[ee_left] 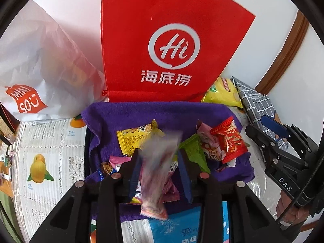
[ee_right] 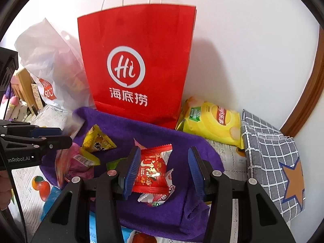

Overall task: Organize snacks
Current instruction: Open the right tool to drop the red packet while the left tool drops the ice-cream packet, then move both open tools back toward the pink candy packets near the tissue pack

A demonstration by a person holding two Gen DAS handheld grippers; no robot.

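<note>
Several small snack packets lie on a purple cloth (ee_left: 113, 117) (ee_right: 162, 137). My left gripper (ee_left: 160, 154) (ee_right: 66, 139) is open. A blurred pink and white packet (ee_left: 156, 182) (ee_right: 60, 168) hangs loose between and below its fingers, not pinched. My right gripper (ee_right: 164, 151) (ee_left: 256, 124) is open above a red packet (ee_right: 151, 172) (ee_left: 230, 141), which rests on the cloth on top of other packets. A yellow packet (ee_left: 139, 137) (ee_right: 97, 139) and a green one (ee_left: 194, 149) lie nearby on the cloth.
A tall red paper bag (ee_left: 172, 40) (ee_right: 137, 60) stands behind the cloth against the wall. A white plastic bag (ee_left: 40, 60) (ee_right: 46, 60) stands to its left. To the right lie a yellow chips bag (ee_right: 212, 121) and a grey checked cloth (ee_right: 269, 151).
</note>
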